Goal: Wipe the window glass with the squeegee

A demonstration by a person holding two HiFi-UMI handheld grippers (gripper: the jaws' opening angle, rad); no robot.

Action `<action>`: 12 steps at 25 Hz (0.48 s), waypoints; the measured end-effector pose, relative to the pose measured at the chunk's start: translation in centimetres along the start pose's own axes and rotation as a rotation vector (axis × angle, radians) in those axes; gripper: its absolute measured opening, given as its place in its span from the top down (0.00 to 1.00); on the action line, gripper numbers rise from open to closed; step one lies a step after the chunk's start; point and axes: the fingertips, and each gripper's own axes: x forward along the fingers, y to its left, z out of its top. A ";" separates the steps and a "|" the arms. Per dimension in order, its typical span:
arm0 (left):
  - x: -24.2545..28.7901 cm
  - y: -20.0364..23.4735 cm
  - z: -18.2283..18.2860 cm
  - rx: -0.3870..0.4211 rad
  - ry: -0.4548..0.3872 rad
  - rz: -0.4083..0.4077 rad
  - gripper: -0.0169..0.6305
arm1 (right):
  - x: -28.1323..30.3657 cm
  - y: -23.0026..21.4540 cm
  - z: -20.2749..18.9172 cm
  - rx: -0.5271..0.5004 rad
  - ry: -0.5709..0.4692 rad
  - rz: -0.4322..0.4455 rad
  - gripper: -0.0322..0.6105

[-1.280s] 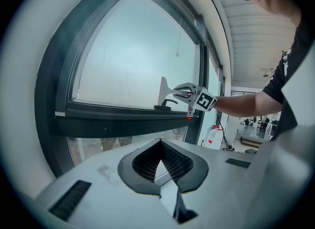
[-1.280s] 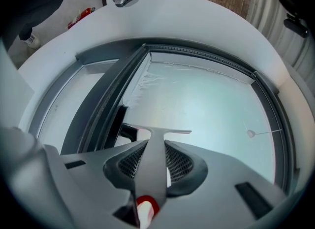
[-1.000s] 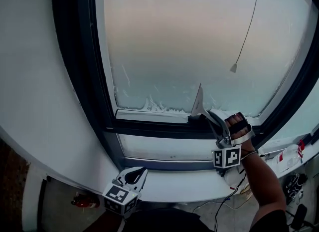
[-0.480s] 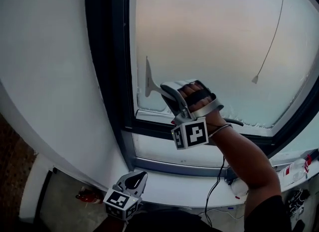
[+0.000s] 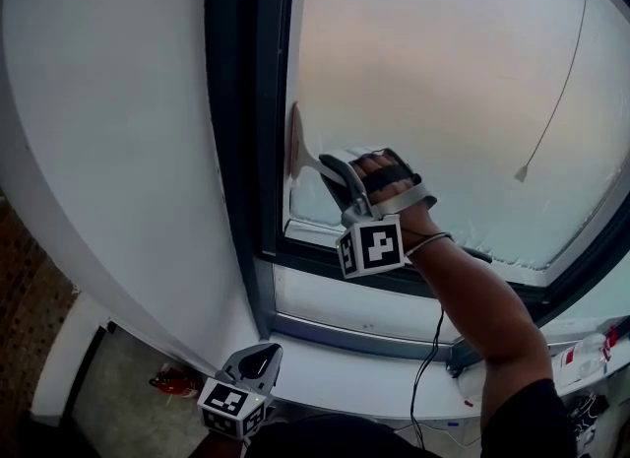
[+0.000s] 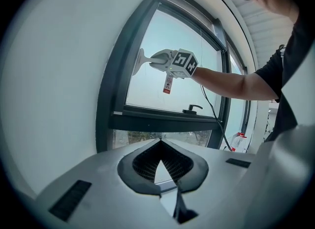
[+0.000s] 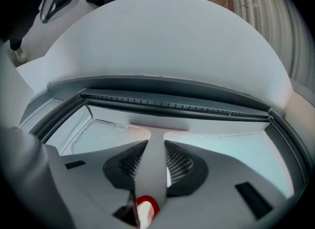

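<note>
The window glass [image 5: 443, 82] is frosted and hazy. My right gripper [image 5: 333, 168] is shut on the grey handle of the squeegee [image 5: 307, 159]. The squeegee's blade [image 5: 294, 143] stands upright against the glass, hard by the left side of the dark window frame [image 5: 236, 101]. The right gripper view has the handle [image 7: 153, 161] running between the pads to the blade [image 7: 157, 124] on the pane. My left gripper [image 5: 264, 353] hangs low near the sill, jaws together with nothing in them. Its own view looks up at the squeegee [image 6: 140, 61] and the right gripper [image 6: 165, 61].
A blind cord [image 5: 561, 92] with a small pull [image 5: 521, 174] hangs over the right part of the pane. A window handle [image 6: 192, 109] sits on the lower frame. A white sill [image 5: 345, 372] runs below, with a bottle [image 5: 581, 353] at its right end. A white wall [image 5: 108, 131] lies left.
My right gripper carried the squeegee from the bottom middle of the pane up and left to the left frame edge. The left gripper stayed low by the sill.
</note>
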 end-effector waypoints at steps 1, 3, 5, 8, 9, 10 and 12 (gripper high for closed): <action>0.1 0.0 0.1 0.000 0.000 -0.001 0.97 | 0.0 0.0 -0.1 -0.001 0.000 0.000 0.81; 0.3 -0.1 0.3 -0.001 -0.001 -0.006 0.97 | -0.2 0.0 -0.2 -0.001 0.000 0.001 0.81; 0.5 -0.3 0.5 0.008 0.001 -0.013 0.97 | -0.6 0.1 -0.5 -0.003 0.001 0.003 0.81; 1.0 -0.8 0.6 0.021 0.004 -0.028 0.97 | -1.4 0.3 -1.3 -0.006 0.008 0.009 0.81; 1.2 -0.9 0.6 0.023 0.004 -0.031 0.97 | -1.7 0.4 -1.6 -0.008 0.012 0.010 0.81; 1.4 -1.0 0.7 0.025 0.005 -0.034 0.97 | -2.0 0.4 -1.9 -0.009 0.015 0.012 0.81; 1.8 -1.4 0.7 0.027 0.007 -0.045 0.97 | -2.8 0.5 -2.7 -0.012 0.024 0.011 0.81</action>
